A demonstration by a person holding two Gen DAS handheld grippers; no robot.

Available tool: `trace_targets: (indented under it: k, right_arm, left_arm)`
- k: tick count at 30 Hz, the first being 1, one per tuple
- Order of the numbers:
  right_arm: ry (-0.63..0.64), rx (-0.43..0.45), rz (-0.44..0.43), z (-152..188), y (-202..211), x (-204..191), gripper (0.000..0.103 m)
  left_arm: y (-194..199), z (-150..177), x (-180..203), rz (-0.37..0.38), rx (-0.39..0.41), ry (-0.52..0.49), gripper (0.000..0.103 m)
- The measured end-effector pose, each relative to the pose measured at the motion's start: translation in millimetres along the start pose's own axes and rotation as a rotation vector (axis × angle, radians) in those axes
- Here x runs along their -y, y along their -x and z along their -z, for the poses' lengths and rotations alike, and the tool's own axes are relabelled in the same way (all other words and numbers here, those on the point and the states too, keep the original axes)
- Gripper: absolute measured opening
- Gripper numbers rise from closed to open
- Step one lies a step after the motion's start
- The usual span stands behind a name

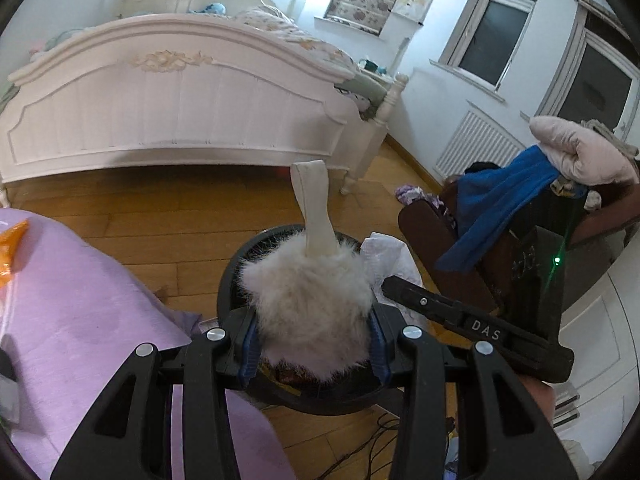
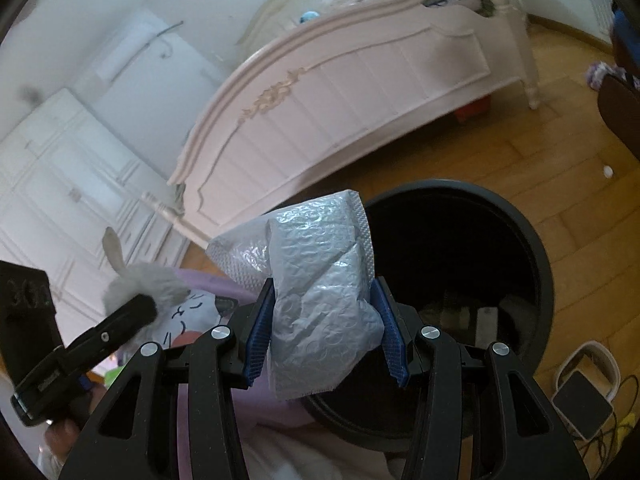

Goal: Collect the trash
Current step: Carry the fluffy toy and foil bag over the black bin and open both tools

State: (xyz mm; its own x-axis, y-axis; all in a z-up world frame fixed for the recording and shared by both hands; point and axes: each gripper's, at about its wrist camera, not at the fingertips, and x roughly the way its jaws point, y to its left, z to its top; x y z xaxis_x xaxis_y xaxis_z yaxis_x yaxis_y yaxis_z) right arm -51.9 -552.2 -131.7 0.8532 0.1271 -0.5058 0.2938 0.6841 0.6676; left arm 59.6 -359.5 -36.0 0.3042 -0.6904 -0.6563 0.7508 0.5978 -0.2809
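Note:
My left gripper [image 1: 314, 342] is shut on a white furry pom-pom piece [image 1: 308, 300] with a cream fabric strap sticking up, held just over the round black trash bin [image 1: 232, 276]. The right gripper's finger [image 1: 440, 308] and white wrap [image 1: 390, 256] show beside it. In the right wrist view my right gripper [image 2: 324, 330] is shut on a crumpled grey bubble-wrap bag [image 2: 316, 288], at the left rim of the bin [image 2: 536, 248], whose dark inside holds some scraps. The left gripper [image 2: 80, 344] with the furry piece [image 2: 140, 284] appears at the left.
A lilac cloth-covered surface [image 1: 80, 320] lies left of the bin. A white bed footboard [image 1: 176, 100] stands across the wooden floor [image 1: 160, 216]. A dark chair piled with clothes [image 1: 520, 200] is at right. A power strip and cables [image 2: 584, 396] lie right of the bin.

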Motion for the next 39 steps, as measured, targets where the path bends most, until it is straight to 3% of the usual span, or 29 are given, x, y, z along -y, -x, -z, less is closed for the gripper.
trace_targets:
  k: [13, 19, 20, 29, 39]
  right_arm:
    - [-0.057, -0.020, 0.004, 6.1, -4.0, 24.9, 0.049]
    - [-0.094, -0.019, 0.007, 6.0, -2.2, 31.4, 0.067]
    - [-0.099, -0.014, 0.010, 6.2, -1.0, 31.9, 0.069]
    - [-0.078, -0.009, 0.002, 6.7, 6.4, 18.6, 0.069]
    - [0.031, -0.035, -0.036, 16.3, 6.1, -37.9, 0.069]
  left_arm:
    - [-28.3, -0.3, 14.6, -0.006, -0.055, -0.024, 0.043]
    - [-29.8, -1.7, 17.4, -0.016, -0.059, -0.031, 0.060]
    - [-28.0, -1.6, 17.6, -0.018, -0.050, -0.033, 0.064]
    - [-4.4, 0.9, 12.5, -0.014, -0.015, -0.019, 0.064]
    - [54.3, 14.2, -16.3, -0.045, 0.067, 0.058, 0.064]
